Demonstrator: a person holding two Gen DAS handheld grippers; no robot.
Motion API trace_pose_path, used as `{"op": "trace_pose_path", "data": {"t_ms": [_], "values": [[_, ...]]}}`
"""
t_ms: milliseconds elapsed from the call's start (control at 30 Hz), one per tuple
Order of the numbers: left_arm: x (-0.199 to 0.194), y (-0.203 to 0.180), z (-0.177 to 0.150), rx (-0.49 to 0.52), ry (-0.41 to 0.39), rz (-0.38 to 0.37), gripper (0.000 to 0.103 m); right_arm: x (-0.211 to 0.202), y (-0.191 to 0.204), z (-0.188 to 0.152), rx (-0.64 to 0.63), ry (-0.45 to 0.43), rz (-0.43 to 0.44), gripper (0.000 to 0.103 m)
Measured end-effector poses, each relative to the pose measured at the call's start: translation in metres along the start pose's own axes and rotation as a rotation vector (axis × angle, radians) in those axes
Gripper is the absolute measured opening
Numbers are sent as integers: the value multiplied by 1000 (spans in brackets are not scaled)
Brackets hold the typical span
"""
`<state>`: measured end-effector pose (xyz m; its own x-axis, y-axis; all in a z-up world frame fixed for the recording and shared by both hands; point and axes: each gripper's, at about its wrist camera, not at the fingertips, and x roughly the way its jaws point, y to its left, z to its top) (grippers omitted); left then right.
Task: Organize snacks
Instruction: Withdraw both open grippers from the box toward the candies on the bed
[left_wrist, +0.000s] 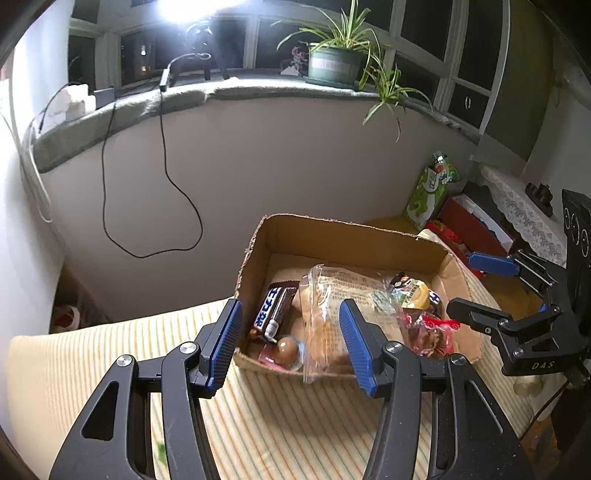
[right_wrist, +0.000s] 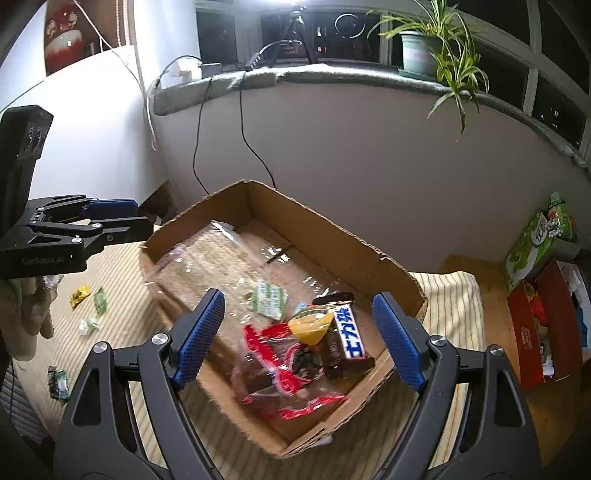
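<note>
A shallow cardboard box (left_wrist: 332, 232) (right_wrist: 332, 240) sits on a striped cloth (left_wrist: 280, 417). It holds a chocolate bar (left_wrist: 275, 308) (right_wrist: 351, 338), a clear bag of bread (left_wrist: 332, 317) (right_wrist: 207, 258), a red-printed packet (left_wrist: 432, 332) (right_wrist: 280, 365), a yellow jelly cup (left_wrist: 415, 295) (right_wrist: 312, 328) and a round brown sweet (left_wrist: 288, 349). My left gripper (left_wrist: 291, 314) (right_wrist: 125, 218) hovers open over the box's near left end. Over the near right end my right gripper (right_wrist: 299, 301) (left_wrist: 469, 284) stands open wide. Neither holds anything.
Several small wrapped candies (right_wrist: 88, 306) lie loose on the cloth left of the box, another (right_wrist: 59, 382) nearer. A green snack bag (left_wrist: 430, 192) (right_wrist: 535, 243) and a red box (left_wrist: 469, 221) (right_wrist: 532, 332) stand at the right. Cables (left_wrist: 162, 166) hang down the wall behind.
</note>
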<state>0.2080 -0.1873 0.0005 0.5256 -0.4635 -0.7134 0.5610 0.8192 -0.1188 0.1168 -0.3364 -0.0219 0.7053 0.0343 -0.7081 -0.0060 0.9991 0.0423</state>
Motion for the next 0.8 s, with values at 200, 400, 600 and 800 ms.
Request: {"op": "trace_pose_path", "data": {"t_ms": [200,400,600,800], "values": [[-25,4,-9,-9,-28,4,54,-18,24,-5,-27,-19,17,85],[-52,16,-25,-27,-50,17,54,-40,57,-13,-64,-41,48,85],[-79,41,-48,-51,-58,59,54,-51,90,-26,-99,-37,90,85],[-94,76,-74,-104,-44,109,54,-51,124,-45,-154,-8,139,85]]}}
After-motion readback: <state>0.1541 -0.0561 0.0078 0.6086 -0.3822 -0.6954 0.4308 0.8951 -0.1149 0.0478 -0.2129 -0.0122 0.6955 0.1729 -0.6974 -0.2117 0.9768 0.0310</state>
